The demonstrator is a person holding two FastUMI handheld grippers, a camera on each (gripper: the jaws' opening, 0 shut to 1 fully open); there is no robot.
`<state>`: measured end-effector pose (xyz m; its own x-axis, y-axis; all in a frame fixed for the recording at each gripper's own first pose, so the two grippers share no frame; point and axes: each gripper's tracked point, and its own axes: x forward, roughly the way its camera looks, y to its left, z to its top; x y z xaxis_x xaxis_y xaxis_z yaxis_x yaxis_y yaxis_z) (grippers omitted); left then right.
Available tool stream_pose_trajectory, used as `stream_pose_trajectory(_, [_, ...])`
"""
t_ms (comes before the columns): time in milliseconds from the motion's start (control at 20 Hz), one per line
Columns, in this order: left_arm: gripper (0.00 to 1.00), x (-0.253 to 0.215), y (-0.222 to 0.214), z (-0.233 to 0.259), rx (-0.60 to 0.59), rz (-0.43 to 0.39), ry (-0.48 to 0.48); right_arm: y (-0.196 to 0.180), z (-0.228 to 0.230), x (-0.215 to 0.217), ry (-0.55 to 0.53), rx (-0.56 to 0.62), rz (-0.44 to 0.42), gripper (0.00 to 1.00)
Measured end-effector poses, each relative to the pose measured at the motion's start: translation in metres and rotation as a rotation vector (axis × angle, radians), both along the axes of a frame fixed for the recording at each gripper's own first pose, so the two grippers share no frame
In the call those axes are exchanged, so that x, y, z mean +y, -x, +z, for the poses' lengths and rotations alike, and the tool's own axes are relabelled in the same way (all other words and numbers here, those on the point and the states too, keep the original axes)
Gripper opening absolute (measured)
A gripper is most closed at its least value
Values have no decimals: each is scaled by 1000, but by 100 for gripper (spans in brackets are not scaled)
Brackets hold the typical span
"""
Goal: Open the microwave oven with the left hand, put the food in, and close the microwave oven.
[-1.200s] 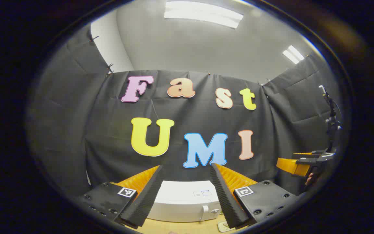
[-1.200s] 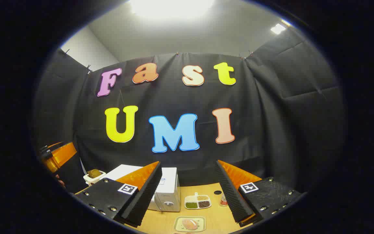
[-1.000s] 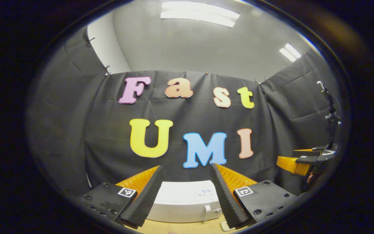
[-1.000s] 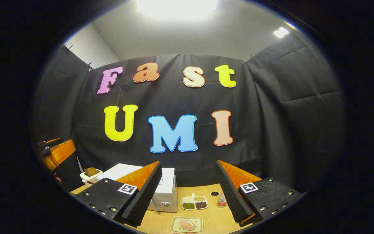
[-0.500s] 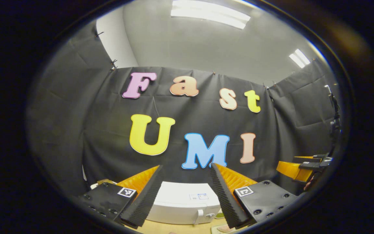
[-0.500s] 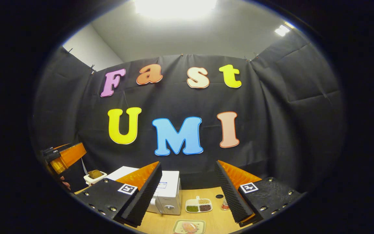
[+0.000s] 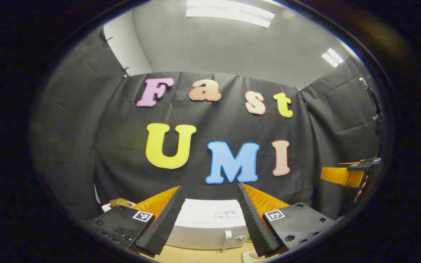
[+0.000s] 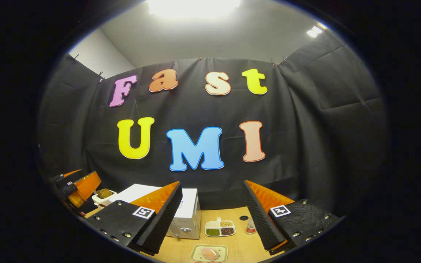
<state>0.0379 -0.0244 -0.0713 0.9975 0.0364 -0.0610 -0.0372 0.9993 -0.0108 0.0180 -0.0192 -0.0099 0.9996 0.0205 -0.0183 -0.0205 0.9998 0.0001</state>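
1. black cloth hangs behind everything, and under it a wooden bench (image 8: 239, 248) carries the things i work with.

2. from the left gripper view, my left tool (image 7: 209, 215) hovers above the bench with its fingers spread wide and nothing between them.

3. straight past those fingers sits the white microwave oven (image 7: 205, 224), door shut, its handle and a round knob at the right side of the front.

4. at the far right of that same view i see the right tool (image 7: 345, 176) held up in the air by a hand (image 7: 360, 190); from here i cannot tell how its fingers stand.

5. the right gripper view settles it: the right tool (image 8: 210, 215) is spread open and empty, well above the bench.

6. the food (image 8: 208, 252), a pinkish piece, lies on a small pale tray (image 8: 196, 252) at the near edge of the bench, low between the right tool's fingers.

7. behind the tray is a divided dish (image 8: 219, 228) with green, tan and dark fillings, and just right of it a small bottle (image 8: 249, 227).

8. the microwave oven (image 8: 186, 215) stands left of the dish, partly behind the right tool's left finger.

9. further left, a small white cup (image 8: 102, 196) holds something brown, near the left tool (image 8: 80, 190) at the edge of that view.
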Motion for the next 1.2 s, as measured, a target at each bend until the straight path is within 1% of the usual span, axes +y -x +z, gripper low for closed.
stream_pose_trajectory(50, [99,-7,-2,-20,22,-16,-1,0,-3,-3,2,8,-1,99])
stream_pose_trajectory(200, [95,-28,-10,-79,75,-60,-31,-1,-21,-13,8,51,-13,99])
stream_pose_trajectory(250, [91,-34,-12,-101,107,-69,-39,-1,-25,-15,10,66,-12,99])
stream_pose_trajectory(300, [91,-43,-14,-126,137,-80,-39,-1,-28,-18,14,74,-12,99])
stream_pose_trajectory(350, [99,-50,-18,-149,170,-88,-41,-2,-31,-22,22,80,-14,99])
stream_pose_trajectory(400, [95,-58,-21,-172,208,-101,-42,-3,-33,-25,31,85,-14,99])
stream_pose_trajectory(600, [95,-73,-35,-238,297,-115,-61,-4,-47,-39,66,121,-29,99])
stream_pose_trajectory(650, [98,-73,-40,-253,316,-108,-67,-4,-51,-44,79,136,-37,99])
stream_pose_trajectory(750, [93,-77,-54,-279,346,-102,-60,-1,-58,-52,100,155,-44,99])
stream_pose_trajectory(800, [98,-79,-62,-289,360,-101,-53,0,-61,-57,110,164,-49,99])
stream_pose_trajectory(850, [98,-79,-68,-297,373,-97,-47,0,-63,-62,117,174,-54,99])
stream_pose_trajectory(900, [95,-79,-74,-306,386,-94,-27,1,-64,-65,116,178,-56,99])
stream_pose_trajectory(1000, [95,-80,-80,-324,414,-82,-1,0,-64,-70,107,179,-64,99])
stream_pose_trajectory(1150, [95,-76,-92,-350,457,-72,-17,-4,-65,-73,103,186,-70,99])
stream_pose_trajectory(1200, [98,-73,-95,-358,469,-67,-15,-6,-68,-76,110,195,-80,99])
